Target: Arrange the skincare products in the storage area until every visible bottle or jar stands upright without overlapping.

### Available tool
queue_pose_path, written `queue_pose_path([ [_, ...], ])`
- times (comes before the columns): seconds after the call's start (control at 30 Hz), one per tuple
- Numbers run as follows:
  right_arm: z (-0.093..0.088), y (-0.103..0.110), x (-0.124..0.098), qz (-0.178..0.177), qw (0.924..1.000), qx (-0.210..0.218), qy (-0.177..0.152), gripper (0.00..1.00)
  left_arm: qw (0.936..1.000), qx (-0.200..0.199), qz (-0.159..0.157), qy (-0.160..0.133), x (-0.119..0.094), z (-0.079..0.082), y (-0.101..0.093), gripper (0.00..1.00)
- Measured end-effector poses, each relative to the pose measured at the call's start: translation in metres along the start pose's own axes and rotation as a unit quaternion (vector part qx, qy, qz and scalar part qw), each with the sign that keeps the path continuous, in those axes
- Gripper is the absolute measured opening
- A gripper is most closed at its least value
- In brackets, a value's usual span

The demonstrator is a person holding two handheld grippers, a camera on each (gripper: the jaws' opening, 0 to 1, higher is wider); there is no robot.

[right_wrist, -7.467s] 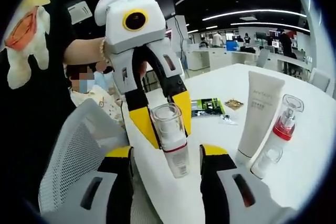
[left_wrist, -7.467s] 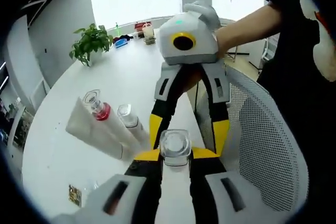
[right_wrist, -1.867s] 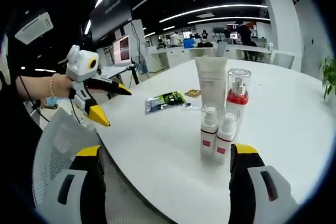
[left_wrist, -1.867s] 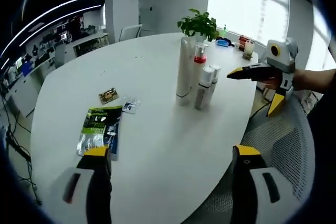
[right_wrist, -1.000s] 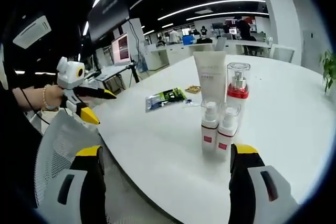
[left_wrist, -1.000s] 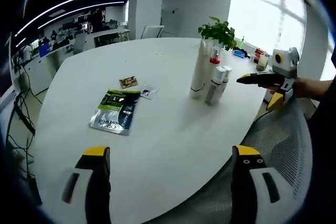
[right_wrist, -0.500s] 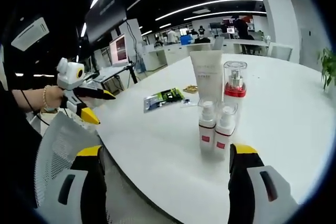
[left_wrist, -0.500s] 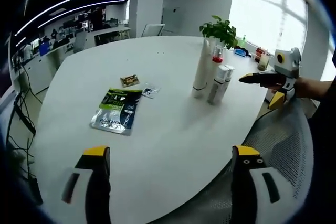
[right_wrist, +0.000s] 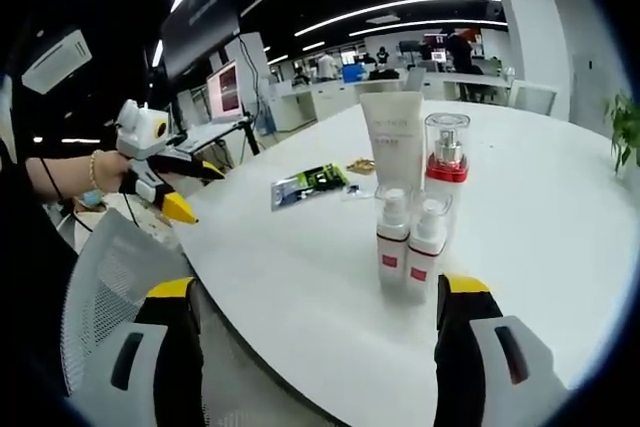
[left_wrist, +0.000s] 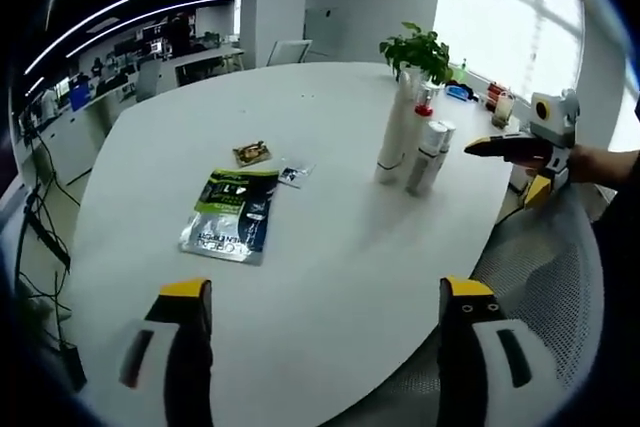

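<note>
Near the table's [right_wrist: 560,247] curved edge, on the side where the person stands, 4 skincare products stand upright in a tight cluster: in the right gripper view a white tube [right_wrist: 392,139] stands on its cap at the back, a clear-capped pump bottle with a red collar [right_wrist: 446,169] is just beside it, and 2 small white spray bottles with red labels [right_wrist: 391,238] [right_wrist: 427,243] stand side by side in front, very close to each other; whether they touch cannot be told. The left gripper view shows the same cluster from farther off, the tube [left_wrist: 396,133] tallest, the red-collared bottle [left_wrist: 424,107] mostly hidden behind it, and the small bottles [left_wrist: 428,156] overlapping in that view. Farther along the white table [left_wrist: 330,277], well apart from the bottles, a green and black foil pouch [left_wrist: 230,215] lies flat, with a small clear packet [left_wrist: 293,175] and a small gold packet [left_wrist: 251,153] just beyond it. A potted green plant [left_wrist: 419,51] sits near the far edge by the window. The left gripper [left_wrist: 325,347] is held off the table edge with its jaws spread wide and nothing between them; the right gripper [right_wrist: 318,342] is likewise wide apart and empty, just short of the small bottles. Each gripper also appears in the other's view, held in a hand [right_wrist: 106,170] above a grey mesh chair back [left_wrist: 540,287], jaws apart.
</note>
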State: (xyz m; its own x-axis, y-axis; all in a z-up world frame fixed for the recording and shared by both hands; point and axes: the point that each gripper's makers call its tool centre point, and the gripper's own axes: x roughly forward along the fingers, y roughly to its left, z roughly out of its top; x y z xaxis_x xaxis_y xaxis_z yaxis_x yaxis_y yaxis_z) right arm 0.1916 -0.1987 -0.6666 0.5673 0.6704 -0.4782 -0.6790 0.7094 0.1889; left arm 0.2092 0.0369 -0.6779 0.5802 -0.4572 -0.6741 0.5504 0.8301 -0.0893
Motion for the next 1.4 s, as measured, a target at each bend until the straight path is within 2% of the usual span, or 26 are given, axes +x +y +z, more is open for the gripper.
queue_pose_path([
  [0.47, -0.008, -0.002, 0.002, -0.008, 0.9998, -0.001, 0.020, 0.97, 0.9997, 0.010, -0.001, 0.021, 0.013, 0.002, 0.020, 0.87],
  [0.87, -0.008, -0.005, 0.002, -0.018, 0.9996, 0.010, 0.022, 0.97, 0.9993, 0.019, 0.001, 0.032, 0.025, 0.008, 0.037, 0.86],
  [1.2, -0.010, -0.009, 0.002, -0.025, 0.9991, 0.018, 0.029, 0.97, 0.9988, 0.026, 0.003, 0.042, 0.040, 0.014, 0.064, 0.86],
  [1.4, -0.011, -0.011, 0.002, -0.031, 0.9988, 0.023, 0.030, 0.97, 0.9982, 0.034, 0.000, 0.049, 0.047, 0.018, 0.066, 0.86],
])
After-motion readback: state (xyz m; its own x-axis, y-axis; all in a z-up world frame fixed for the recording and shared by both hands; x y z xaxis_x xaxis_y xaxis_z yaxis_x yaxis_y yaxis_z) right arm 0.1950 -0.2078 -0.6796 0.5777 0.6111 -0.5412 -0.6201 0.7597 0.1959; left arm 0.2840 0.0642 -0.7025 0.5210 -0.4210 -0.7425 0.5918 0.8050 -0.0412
